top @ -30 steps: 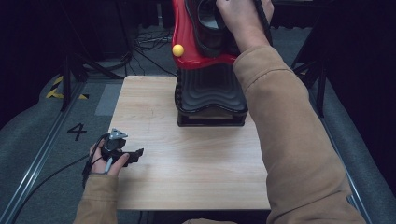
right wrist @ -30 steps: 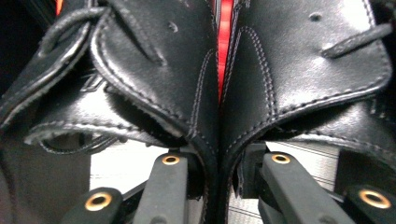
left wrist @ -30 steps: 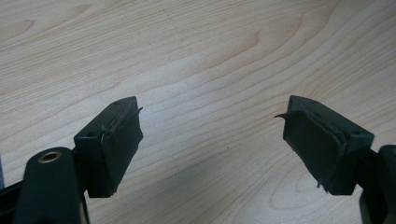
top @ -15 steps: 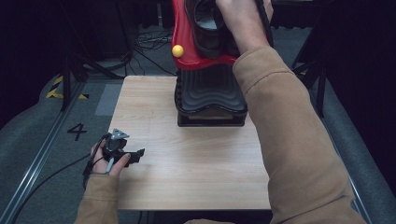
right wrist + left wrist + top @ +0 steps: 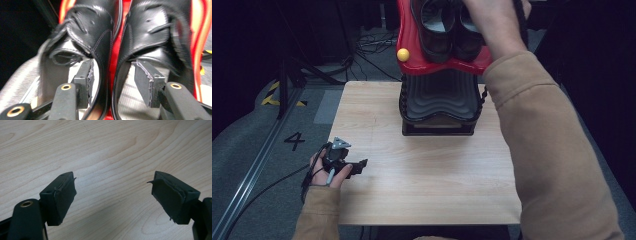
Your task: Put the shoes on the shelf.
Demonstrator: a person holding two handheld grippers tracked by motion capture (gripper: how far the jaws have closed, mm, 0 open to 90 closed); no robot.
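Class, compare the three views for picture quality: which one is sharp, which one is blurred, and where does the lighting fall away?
Left gripper view: crisp, with the wood grain of the table evenly lit. Right gripper view: the black shoes are softly blurred, with pale glare on the leather. High view: the table is bright, but the surroundings sink into darkness, and the red stand is cut off by the top edge.
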